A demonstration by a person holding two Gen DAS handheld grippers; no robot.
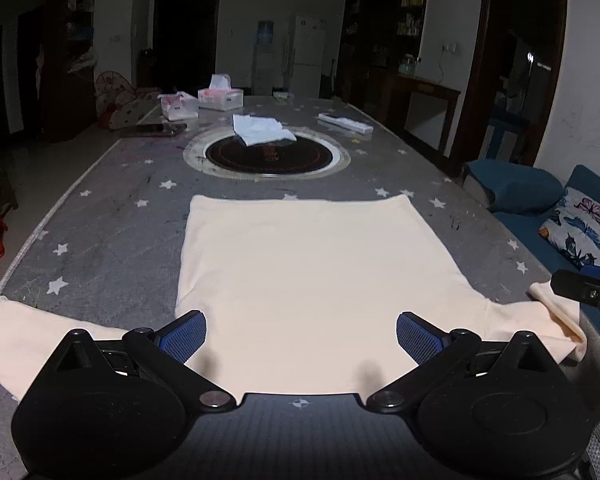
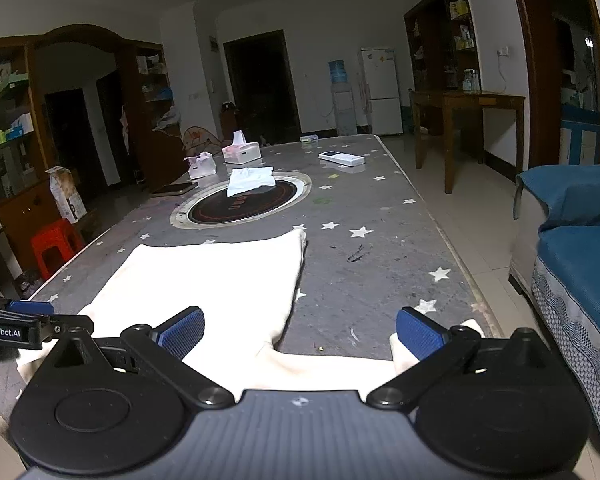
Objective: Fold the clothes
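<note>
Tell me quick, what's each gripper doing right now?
Left gripper: open, holding nothing, over the shirt.
Right gripper: open, holding nothing, over the sleeve.

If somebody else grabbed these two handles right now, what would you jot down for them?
Left tool: open, holding nothing, over the near middle of the cream T-shirt.
Right tool: open, holding nothing, over the shirt's right sleeve.
The shirt lies flat on the grey star-patterned table, both sleeves spread out.
A folded white garment sits on the round inset farther back.
Done: shirt laid out. Left: every fold, sleeves first, probably.
</note>
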